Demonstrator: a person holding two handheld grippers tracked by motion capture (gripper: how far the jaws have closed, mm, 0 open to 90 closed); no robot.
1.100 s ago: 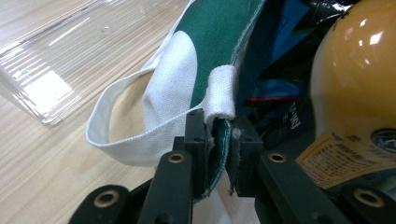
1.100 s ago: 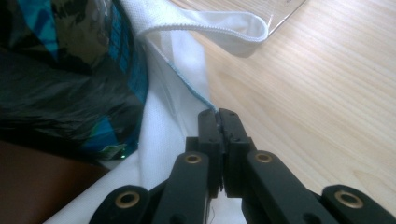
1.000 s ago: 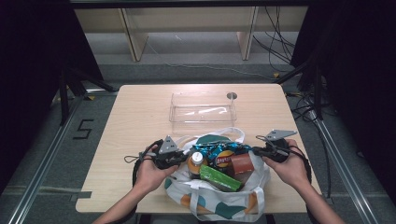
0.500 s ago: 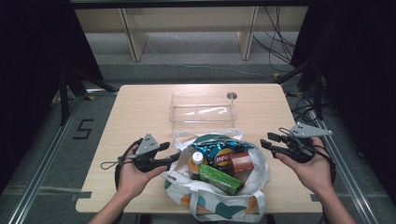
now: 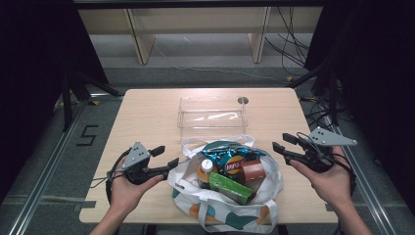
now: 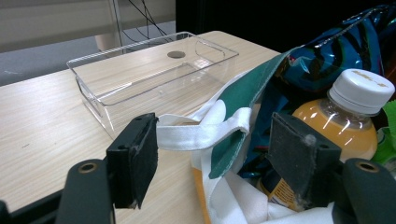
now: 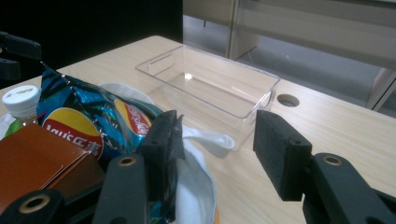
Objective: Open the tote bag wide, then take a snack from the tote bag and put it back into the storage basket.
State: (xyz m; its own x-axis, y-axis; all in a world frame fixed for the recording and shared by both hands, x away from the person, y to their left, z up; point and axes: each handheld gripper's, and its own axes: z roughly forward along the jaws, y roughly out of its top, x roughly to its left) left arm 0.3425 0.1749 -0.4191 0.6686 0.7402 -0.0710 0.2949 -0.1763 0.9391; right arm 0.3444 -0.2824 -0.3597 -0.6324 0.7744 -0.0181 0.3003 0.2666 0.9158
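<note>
A white tote bag [image 5: 222,213] with green and orange print stands open at the table's near edge. Inside are a blue chips bag [image 5: 227,159], an orange-juice bottle [image 5: 206,169], a green box [image 5: 230,188] and a brown box [image 5: 253,171]. My left gripper [image 5: 166,156] hovers just left of the bag. Its jaws have just been opening, and the white bag handle [image 6: 205,133] hangs loose in the gap. My right gripper [image 5: 282,142] is right of the bag. Its jaws have also just been opening, with nothing pressed between them. The chips bag [image 7: 79,121] lies to its left.
An empty clear plastic bin [image 5: 213,112] sits on the wooden table [image 5: 147,112] behind the bag, and also appears as the bin [image 6: 149,70] and the bin [image 7: 210,84]. A round cable hole [image 5: 242,100] is beside it. Cables lie on the floor at right.
Both grippers were shut at the bag's rim a second ago. They have let go, opened, and drawn outward, the left to the left and the right to the right and upward.
</note>
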